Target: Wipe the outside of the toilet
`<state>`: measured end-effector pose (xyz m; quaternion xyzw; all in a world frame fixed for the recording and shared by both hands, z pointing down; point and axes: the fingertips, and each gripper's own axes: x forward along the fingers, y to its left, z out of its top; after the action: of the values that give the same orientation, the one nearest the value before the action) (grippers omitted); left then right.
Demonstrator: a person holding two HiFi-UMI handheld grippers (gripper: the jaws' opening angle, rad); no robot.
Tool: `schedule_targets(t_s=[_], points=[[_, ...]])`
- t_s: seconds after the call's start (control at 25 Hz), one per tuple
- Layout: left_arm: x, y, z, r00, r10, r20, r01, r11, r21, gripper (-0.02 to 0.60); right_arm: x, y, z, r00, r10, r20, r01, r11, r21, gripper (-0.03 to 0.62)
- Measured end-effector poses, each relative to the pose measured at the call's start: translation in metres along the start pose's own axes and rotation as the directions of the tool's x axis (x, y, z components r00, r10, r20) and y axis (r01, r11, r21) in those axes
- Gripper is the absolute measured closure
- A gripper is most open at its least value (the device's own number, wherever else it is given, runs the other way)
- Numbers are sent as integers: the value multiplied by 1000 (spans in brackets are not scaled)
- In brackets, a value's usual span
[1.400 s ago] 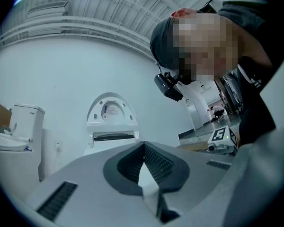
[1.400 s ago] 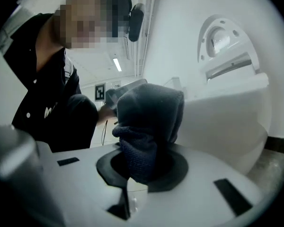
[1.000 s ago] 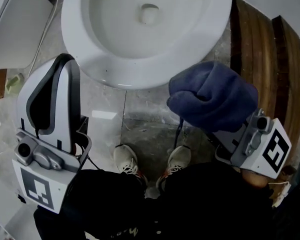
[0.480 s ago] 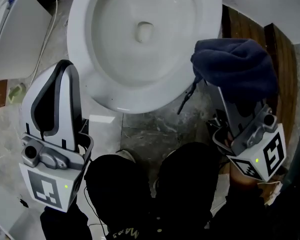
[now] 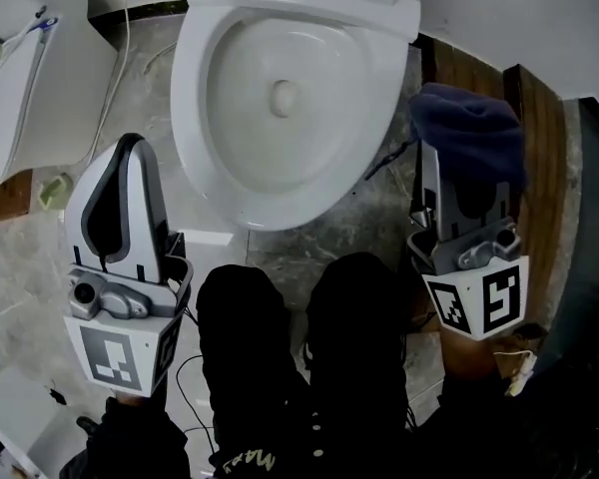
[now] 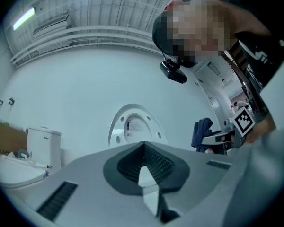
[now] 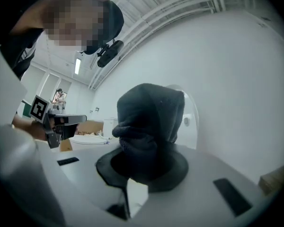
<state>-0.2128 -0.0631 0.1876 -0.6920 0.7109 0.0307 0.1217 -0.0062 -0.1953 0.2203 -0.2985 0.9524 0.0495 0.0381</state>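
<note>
The white toilet stands open at the top middle of the head view, its lid raised. To the right of the bowl my right gripper points upward, shut on a dark blue cloth that drapes over and hides its fingertips. The bunched cloth fills the jaws in the right gripper view and hangs apart from the toilet. My left gripper is held upright left of the bowl. It is shut with nothing in it and does not touch the toilet.
A second white fixture stands at the upper left, with a white cord on the marble floor beside it. Brown wooden boards lie along the right. The person's dark legs stand just in front of the bowl.
The right gripper with the cloth has swung from in front of the bowl's rim out to its right side and turned upright. The view has drawn back, showing more of the toilet.
</note>
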Motion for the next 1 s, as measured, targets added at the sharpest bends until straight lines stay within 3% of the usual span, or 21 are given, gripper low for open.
schedule_targets(t_s=[0.28, 0.4, 0.48, 0.6, 0.76, 1.0], points=[[17, 47, 89, 999, 40, -28, -40, 999, -8, 571, 20, -10, 91, 998, -48, -48, 48, 999, -6, 553], [9, 58, 130, 998, 59, -2, -59, 995, -76, 571, 14, -17, 133, 998, -54, -44, 55, 998, 22, 553], [6, 66, 158, 996, 81, -23, -82, 992, -95, 571, 10, -22, 164, 996, -78, -46, 80, 996, 34, 553], [3, 72, 202, 992, 114, -57, -117, 991, -66, 571, 5, -27, 212, 993, -109, -55, 110, 994, 17, 553], [-1, 84, 265, 985, 161, -68, -167, 981, -95, 571, -3, -24, 275, 991, -118, -59, 119, 993, 16, 553], [-11, 90, 343, 977, 176, -117, -192, 970, -146, 571, -20, -18, 364, 989, -137, -55, 139, 989, 41, 553]])
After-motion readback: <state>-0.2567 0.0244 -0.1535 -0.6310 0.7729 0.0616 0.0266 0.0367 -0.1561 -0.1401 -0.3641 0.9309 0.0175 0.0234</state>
